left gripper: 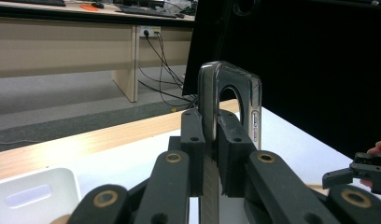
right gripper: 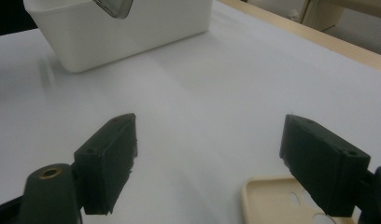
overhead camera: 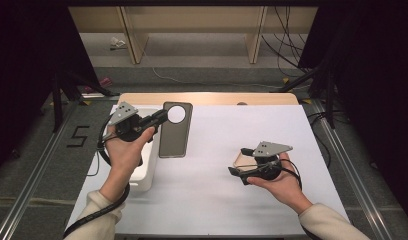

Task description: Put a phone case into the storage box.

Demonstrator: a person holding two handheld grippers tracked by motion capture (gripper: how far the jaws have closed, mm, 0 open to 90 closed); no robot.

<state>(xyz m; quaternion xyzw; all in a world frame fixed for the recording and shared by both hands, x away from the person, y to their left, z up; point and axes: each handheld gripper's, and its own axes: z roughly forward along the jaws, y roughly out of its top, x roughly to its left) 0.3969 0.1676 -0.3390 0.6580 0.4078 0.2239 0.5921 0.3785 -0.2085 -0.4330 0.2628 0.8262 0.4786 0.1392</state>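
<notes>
The left tongs [overhead camera: 159,118] are clenched on the edge of a dark phone case [overhead camera: 175,130], holding it off the worktop [overhead camera: 232,200], just beside the white bin [overhead camera: 147,170] at the left edge. In the left gripper view the case [left gripper: 230,93] stands upright between the two pads, gripped near its lower end, with its round camera opening above them. The right tongs [overhead camera: 238,161] are released: in the right gripper view their jaws stand wide apart over the white surface, and a beige phone case [right gripper: 277,205] lies flat on the worktop just under the right-hand jaw, untouched.

By the look of it, the dark case is picked up but not yet put in the bin [right gripper: 118,32]. The beige case [overhead camera: 240,160] is not yet grasped, so about half of the sorting seems left.
</notes>
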